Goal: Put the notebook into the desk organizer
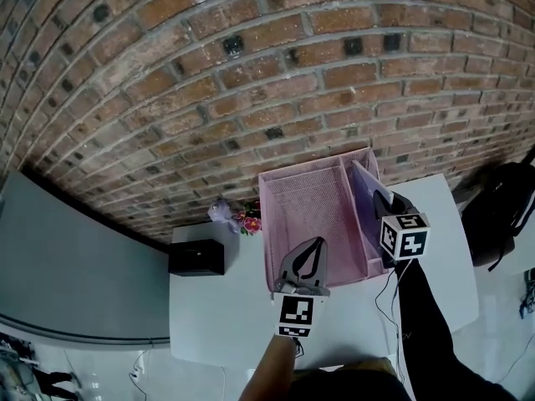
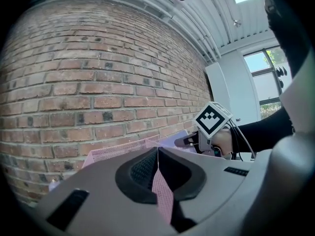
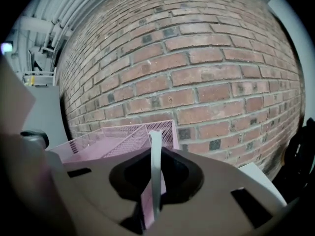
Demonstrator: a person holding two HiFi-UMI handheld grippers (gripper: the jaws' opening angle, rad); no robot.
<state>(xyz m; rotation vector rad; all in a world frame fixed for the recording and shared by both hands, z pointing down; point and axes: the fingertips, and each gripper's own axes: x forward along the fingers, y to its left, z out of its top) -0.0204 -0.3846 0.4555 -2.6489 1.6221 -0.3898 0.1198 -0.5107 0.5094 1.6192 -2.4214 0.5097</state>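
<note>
The pink mesh organizer (image 1: 266,232) stands at the middle of the head view on a white table (image 1: 217,307), its far side close to a brick wall (image 1: 209,82). The notebook (image 1: 365,192), pale lilac, stands on edge and tilted in the narrow compartment at the organizer's right side, its top above the rim. The right gripper (image 1: 383,197) comes in from the lower right and is clamped on the notebook's near edge. In the right gripper view, the jaws of that gripper (image 3: 155,154) press on a thin pale strip, the notebook (image 3: 155,181) seen edge-on, with the organizer (image 3: 123,136) at centre left behind it. The left gripper (image 1: 313,249), just below centre in the head view, is closed on the organizer's near wall. The left gripper view shows the jaws of this gripper (image 2: 158,154) together on a strip of pink mesh (image 2: 162,191). A black box (image 1: 197,258) sits at the table's left edge, and small flowers (image 1: 244,220) lie between it and the organizer. A black bag (image 1: 501,211) is at the far right, off the table.
</note>
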